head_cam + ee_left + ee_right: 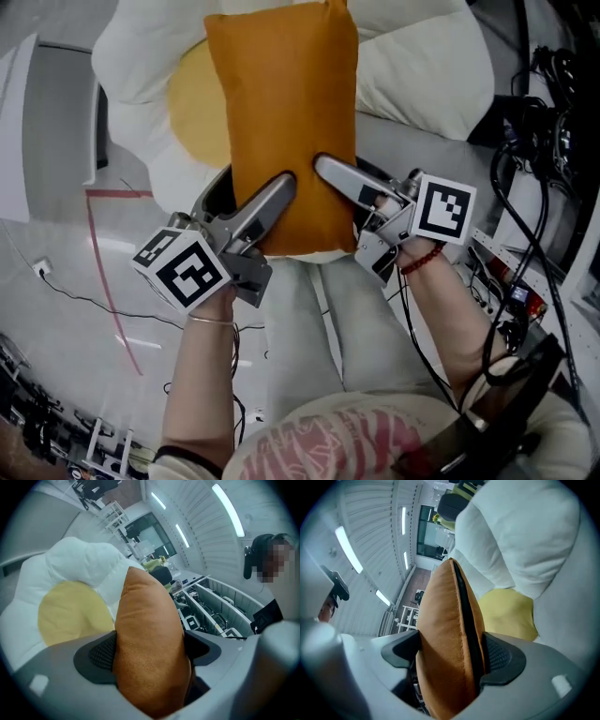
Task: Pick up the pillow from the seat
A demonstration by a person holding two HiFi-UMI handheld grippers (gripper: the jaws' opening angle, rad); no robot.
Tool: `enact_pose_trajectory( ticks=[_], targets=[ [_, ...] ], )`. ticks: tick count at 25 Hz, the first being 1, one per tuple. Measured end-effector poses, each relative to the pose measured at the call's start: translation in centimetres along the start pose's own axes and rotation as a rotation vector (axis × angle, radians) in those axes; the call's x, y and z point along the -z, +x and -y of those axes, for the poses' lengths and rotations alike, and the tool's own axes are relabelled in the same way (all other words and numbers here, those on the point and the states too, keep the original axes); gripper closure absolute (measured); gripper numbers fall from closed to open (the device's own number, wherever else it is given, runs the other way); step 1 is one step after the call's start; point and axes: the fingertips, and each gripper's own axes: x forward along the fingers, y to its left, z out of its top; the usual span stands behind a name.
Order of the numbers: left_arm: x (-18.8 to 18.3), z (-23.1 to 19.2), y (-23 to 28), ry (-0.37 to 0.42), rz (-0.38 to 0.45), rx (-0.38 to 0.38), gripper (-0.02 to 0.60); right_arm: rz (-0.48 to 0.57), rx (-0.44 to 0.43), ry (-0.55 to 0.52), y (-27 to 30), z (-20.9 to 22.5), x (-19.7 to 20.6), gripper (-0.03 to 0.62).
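Head view: orange pillow (281, 112) fills the upper centre of the frame, upright on its lower edge, in front of a white cushion (422, 75) with a yellow centre (192, 103); whether its base is clear of the seat, cannot tell.

Left gripper (277, 192) bites the lower left corner, right gripper (333, 173) the lower right; each has one jaw over the front face and the other behind.

Left gripper view: both dark pads (101, 653) press into the fabric, pillow bulging between them; clamped on the pillow. Right gripper view: same, pads (501, 656) squeezing beside a dark seam (466, 616); clamped.

Risks, as judged:
- both grips sit at the bottom edge only; the tall unsupported upper part could flop forward or sideways on the lift;
- the filling is soft and wide in the jaws; it may compress further and let the cover creep out of the pads;
- unequal pull from the two sides could twist the pillow and peel one corner free;
- the pillow leans near the white cushion; a brush could drag that cushion along;
- cables (525, 178) at the right of the frame lie near the right forearm; a wide swing might snag them.
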Motion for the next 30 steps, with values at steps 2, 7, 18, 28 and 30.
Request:
enact_pose_trajectory(
  ticks=[2, 7, 18, 28, 30],
  targets=[
    [-2.1, 3.4, -1.6, 0.049, 0.028, 0.019, 0.120, 0.023, -0.029, -0.039, -0.8, -4.1, -0.6, 0.172],
    [-7.3, 10.6, -4.2, 0.131, 0.092, 0.048, 0.120, 0.055, -0.092, -0.124, -2.3, -12.9, -3.0, 0.172],
    [-15.5, 25.9, -10.7, 0.324, 0.210, 0.128, 0.120, 0.151, -0.224, -0.282, -7.1, -30.5, -5.3, 0.177],
    [-21.0, 39.0, -17.5, 0.536, 0.338, 0.200, 0.120, 0.206, -0.364, -0.496, -11.4, -45.2, -6.1, 0.177],
    [-22.0, 41.2, -18.7, 0.579, 0.371, 0.221, 0.121, 0.219, -0.399, -0.538, -12.0, -48.0, -6.1, 0.175]
  ],
)
